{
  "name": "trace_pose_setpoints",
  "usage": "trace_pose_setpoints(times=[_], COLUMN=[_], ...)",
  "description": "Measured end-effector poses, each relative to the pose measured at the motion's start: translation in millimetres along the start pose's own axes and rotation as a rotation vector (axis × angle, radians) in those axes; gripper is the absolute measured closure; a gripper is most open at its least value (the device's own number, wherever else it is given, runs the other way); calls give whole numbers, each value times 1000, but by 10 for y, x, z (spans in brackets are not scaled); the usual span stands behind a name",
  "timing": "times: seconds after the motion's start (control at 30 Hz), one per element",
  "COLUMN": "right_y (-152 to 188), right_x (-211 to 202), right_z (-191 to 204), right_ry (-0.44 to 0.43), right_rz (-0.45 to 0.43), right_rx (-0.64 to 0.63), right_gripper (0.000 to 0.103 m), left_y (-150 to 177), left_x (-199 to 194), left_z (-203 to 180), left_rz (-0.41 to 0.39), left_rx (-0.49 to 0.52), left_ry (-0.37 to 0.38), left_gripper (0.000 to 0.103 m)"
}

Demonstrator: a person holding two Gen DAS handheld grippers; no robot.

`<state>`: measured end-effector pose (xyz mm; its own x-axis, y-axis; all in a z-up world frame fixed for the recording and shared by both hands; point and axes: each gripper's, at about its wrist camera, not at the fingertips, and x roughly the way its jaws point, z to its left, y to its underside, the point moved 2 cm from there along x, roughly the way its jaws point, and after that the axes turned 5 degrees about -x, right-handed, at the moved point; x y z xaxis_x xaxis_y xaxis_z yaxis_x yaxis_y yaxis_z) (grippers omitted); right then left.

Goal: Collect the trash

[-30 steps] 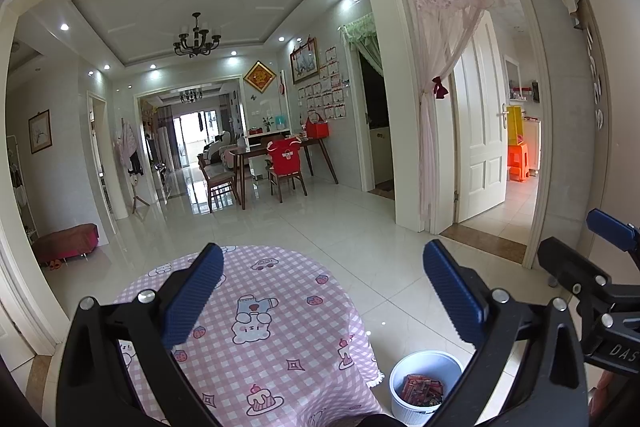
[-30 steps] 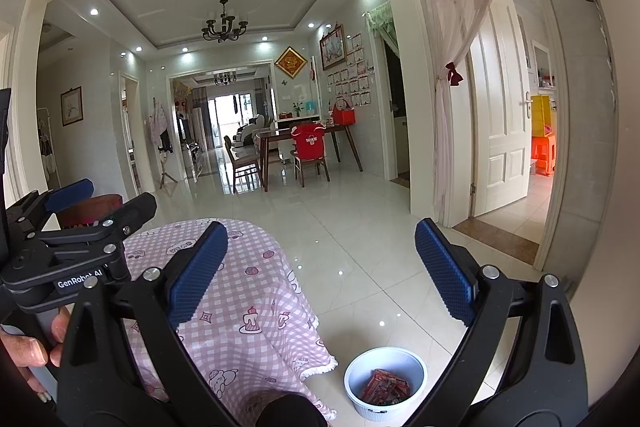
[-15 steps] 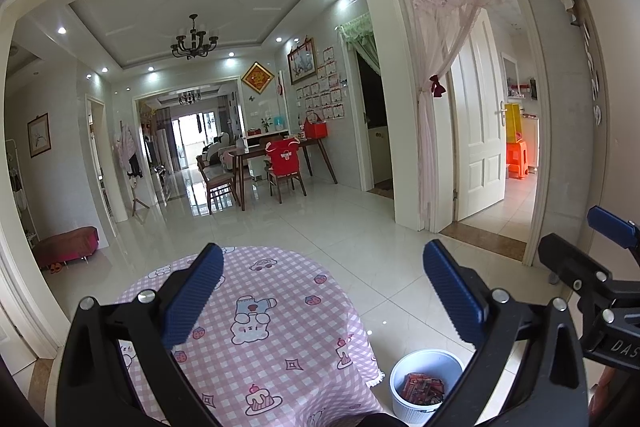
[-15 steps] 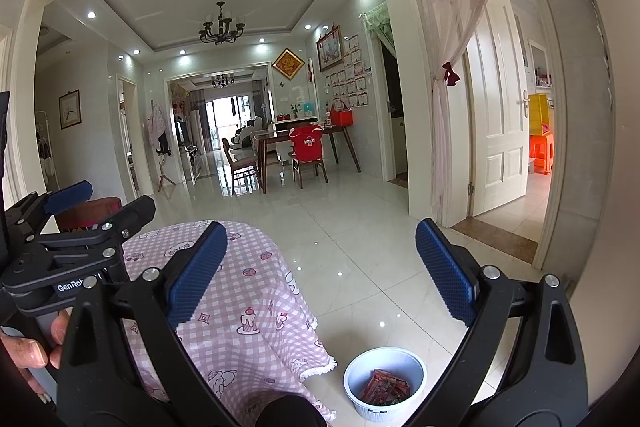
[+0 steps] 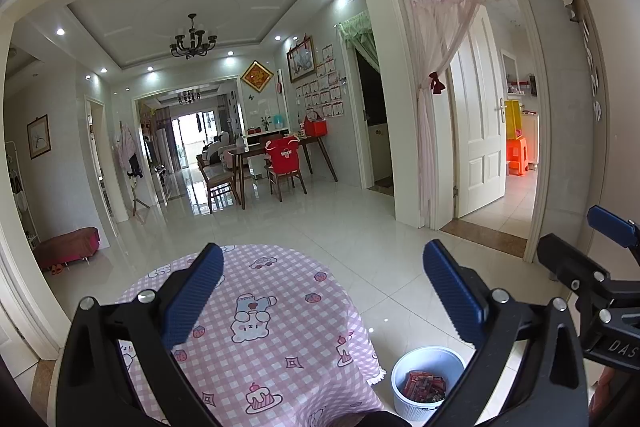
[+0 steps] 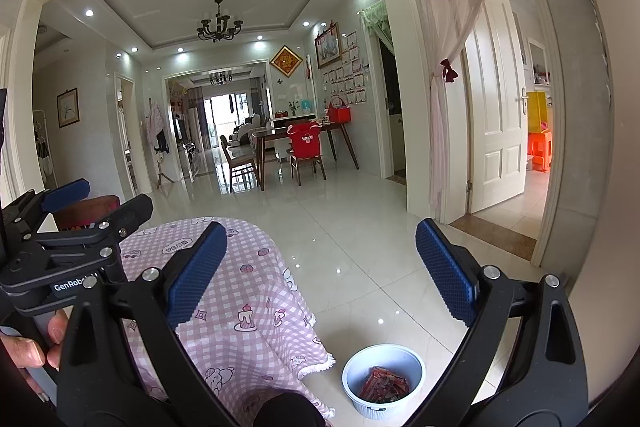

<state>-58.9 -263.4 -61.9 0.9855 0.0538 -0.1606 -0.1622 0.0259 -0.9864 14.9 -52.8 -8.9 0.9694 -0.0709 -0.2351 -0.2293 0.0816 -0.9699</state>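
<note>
A small white bin point(image 5: 424, 383) stands on the floor just right of a table with a pink checked cloth point(image 5: 260, 323). Red wrappers point(image 5: 424, 385) lie inside the bin. It also shows in the right wrist view point(image 6: 382, 379) with the red wrappers point(image 6: 384, 383) in it. My left gripper point(image 5: 324, 295) is open and empty, held above the table. My right gripper point(image 6: 322, 271) is open and empty, held above the table's right edge and the bin. No loose trash shows on the cloth point(image 6: 240, 307).
Glossy white tile floor point(image 5: 340, 227) stretches ahead to a dining table with chairs point(image 5: 276, 163). A white door with a pink curtain point(image 5: 480, 131) is on the right. A dark red bench point(image 5: 68, 247) stands at the left wall. The left gripper's body point(image 6: 60, 259) shows at the right view's left edge.
Both grippers have stayed open and almost still; the views have shifted only slightly.
</note>
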Motion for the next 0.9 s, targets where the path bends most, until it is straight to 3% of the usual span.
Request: trace_pose_setpoints(times=[0.9], right_y=[45], right_x=[21], right_z=[10], right_ry=[3], right_rz=[5], right_rx=[0], right_gripper=[9], left_y=[18], left_x=[-15], left_z=[19], left_rz=[6], left_rx=[5], left_ry=[3], left_gripper=[5])
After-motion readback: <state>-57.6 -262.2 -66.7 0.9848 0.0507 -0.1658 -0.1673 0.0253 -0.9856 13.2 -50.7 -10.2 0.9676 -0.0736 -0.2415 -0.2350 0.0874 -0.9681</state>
